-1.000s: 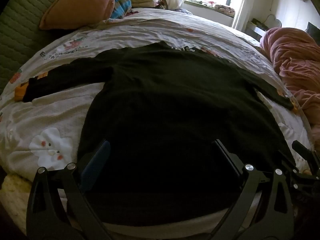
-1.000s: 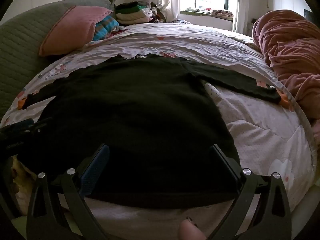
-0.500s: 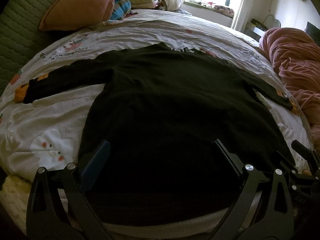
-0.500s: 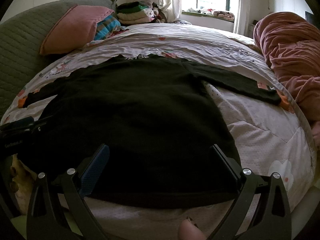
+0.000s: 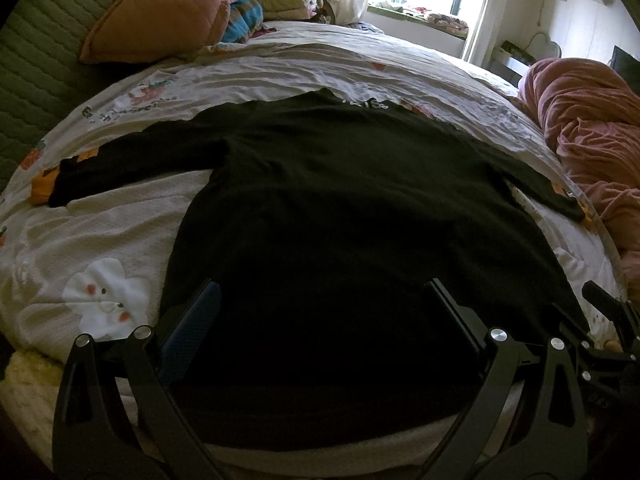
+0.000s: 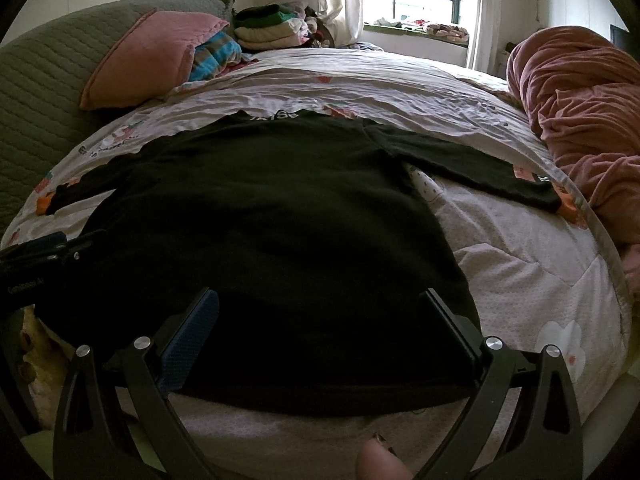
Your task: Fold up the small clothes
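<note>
My left gripper (image 5: 320,312) w/ jaws wide, holding nothing, over the hem of the black long-sleeve top (image 5: 340,208), spread flat mid-bed (image 5: 280,68). Right gripper (image 6: 320,320) same, empty. Best pinch both hem corners evenly before lifting.

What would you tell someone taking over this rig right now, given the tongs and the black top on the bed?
Left tongs: open, empty, above the hem of the black long-sleeved top.
Right tongs: open, empty, also above the hem, further to the right side.
The top lies flat on the bedspread, collar pointing away, both sleeves spread out; the right sleeve ends near the pink blanket.
Done: the top is spread out; no fold shows.
Left: all folding, likely sleeves in first, then hem toward collar.
A stack of folded clothes sits by the pink pillow.
</note>
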The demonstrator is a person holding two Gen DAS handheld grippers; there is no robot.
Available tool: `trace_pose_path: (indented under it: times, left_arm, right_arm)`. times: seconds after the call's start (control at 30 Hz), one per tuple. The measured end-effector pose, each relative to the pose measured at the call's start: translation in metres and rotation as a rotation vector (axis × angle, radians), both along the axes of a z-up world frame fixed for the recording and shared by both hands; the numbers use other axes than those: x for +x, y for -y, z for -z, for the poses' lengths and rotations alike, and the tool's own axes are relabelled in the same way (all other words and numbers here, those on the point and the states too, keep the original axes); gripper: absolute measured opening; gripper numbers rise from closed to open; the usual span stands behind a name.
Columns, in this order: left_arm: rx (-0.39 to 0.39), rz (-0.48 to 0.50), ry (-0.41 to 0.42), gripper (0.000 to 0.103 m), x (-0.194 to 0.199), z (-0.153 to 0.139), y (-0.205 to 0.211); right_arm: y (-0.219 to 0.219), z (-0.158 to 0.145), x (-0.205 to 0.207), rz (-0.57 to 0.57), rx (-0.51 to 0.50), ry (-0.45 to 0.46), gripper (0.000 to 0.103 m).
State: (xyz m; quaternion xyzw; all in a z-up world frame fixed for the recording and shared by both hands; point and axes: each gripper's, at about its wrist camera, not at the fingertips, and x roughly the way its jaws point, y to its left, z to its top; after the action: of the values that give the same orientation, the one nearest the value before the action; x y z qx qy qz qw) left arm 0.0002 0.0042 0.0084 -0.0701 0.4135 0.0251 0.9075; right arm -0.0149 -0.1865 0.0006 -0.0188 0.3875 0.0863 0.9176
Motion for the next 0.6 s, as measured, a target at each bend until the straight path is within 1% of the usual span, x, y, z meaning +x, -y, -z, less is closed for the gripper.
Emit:
trace_pose_path:
  times: [0.6]
  left_arm:
    - [0.000, -0.004, 0.008, 0.094, -0.0041, -0.0003, -0.0008]
  right_arm:
    - [-0.0008, 0.0005, -0.0013, -0.003, -0.005, 0.002, 0.099]
